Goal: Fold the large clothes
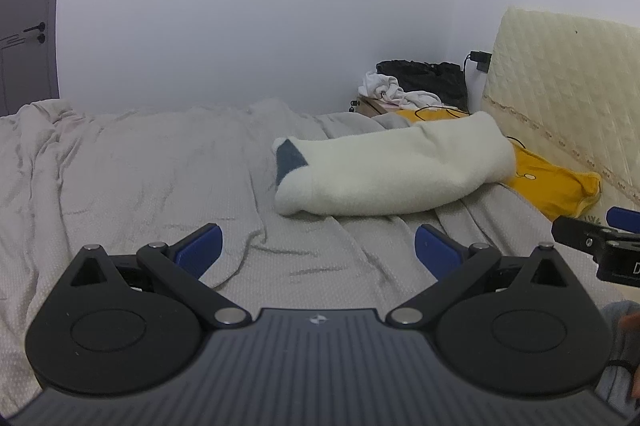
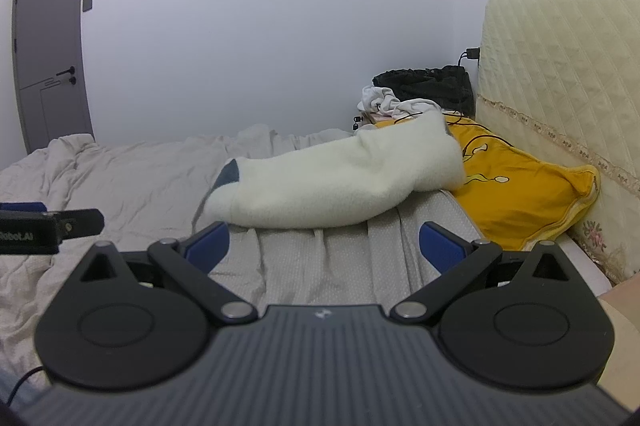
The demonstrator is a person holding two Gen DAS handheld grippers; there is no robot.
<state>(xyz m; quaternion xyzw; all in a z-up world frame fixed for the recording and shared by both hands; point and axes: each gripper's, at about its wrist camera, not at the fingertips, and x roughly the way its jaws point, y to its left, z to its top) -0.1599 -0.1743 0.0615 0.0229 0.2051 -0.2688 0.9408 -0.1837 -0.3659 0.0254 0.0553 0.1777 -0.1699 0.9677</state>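
Right now we hold the left gripper [image 1: 318, 246] with its blue fingers [image 1: 200, 250] spread wide, empty, hovering above the grey bedsheet [image 1: 120, 185]. Our right gripper [image 2: 324, 246] is equally wide apart and grips nothing. Ahead of both, well apart from the fingertips, the fluffy white garment [image 1: 392, 169] lies folded on the sheet, its far end resting against the yellow pillow [image 2: 520, 193] beside the quilted headboard [image 2: 560, 65].
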